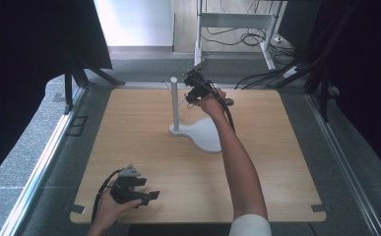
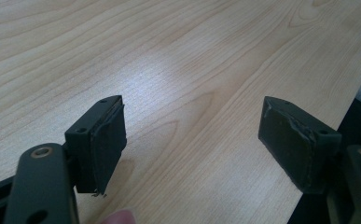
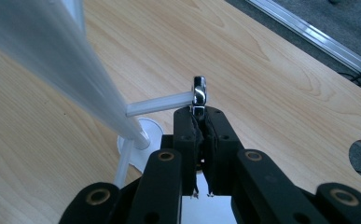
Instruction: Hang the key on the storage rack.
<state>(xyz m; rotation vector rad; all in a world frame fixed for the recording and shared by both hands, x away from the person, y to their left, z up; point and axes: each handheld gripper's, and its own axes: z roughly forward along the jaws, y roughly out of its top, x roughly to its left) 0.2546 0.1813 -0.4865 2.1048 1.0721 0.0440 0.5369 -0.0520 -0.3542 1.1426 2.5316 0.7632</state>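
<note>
pinching metal ring (image 3: 199,92) at peg (image 3: 159,103) tip, right gripper (image 3: 199,114) clamped; left gripper (image 2: 192,140) wide over table (image 2: 178,70).

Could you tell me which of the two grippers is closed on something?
The right gripper, up by the white stand, is clamped on a small shiny metal piece; the left gripper hangs open above bare table.

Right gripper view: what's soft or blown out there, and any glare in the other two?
Right gripper view: the white post close to the lens is a blurred smear; the shiny metal piece pinched by the right gripper has bright highlights, the tabletop stays sharp. Left gripper view: pale glare patch on the wooden table. High view: dark sides, bright floor at top.
</note>
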